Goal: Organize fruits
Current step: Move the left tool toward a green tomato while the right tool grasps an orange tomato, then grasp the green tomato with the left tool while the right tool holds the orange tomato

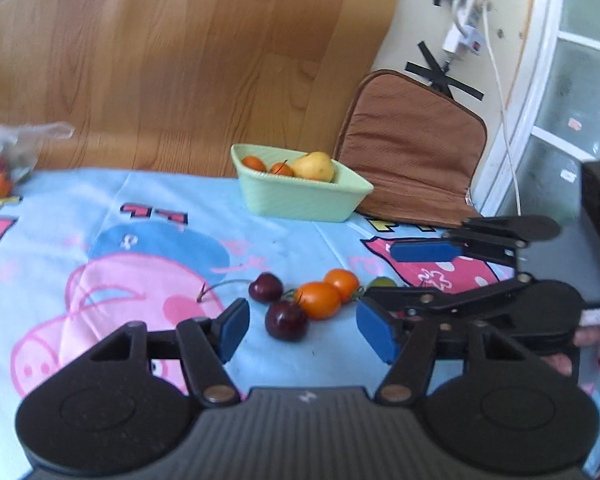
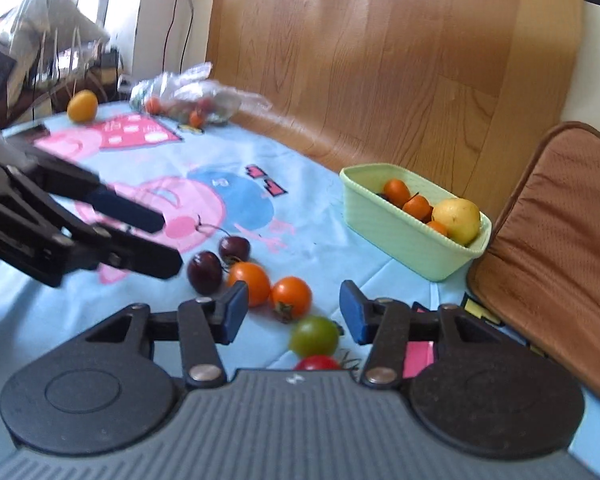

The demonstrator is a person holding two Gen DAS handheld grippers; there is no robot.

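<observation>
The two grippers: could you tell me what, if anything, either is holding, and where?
Nothing: left gripper and right gripper are both open above loose fruit.

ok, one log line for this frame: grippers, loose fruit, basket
left gripper: open, empty | right gripper: open, empty | loose: cherries, orange tomatoes, green tomato on cloth | green basket: pear, orange tomatoes inside

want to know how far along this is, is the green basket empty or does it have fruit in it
Partly filled. The green basket holds a yellow pear and a few orange tomatoes.
</observation>
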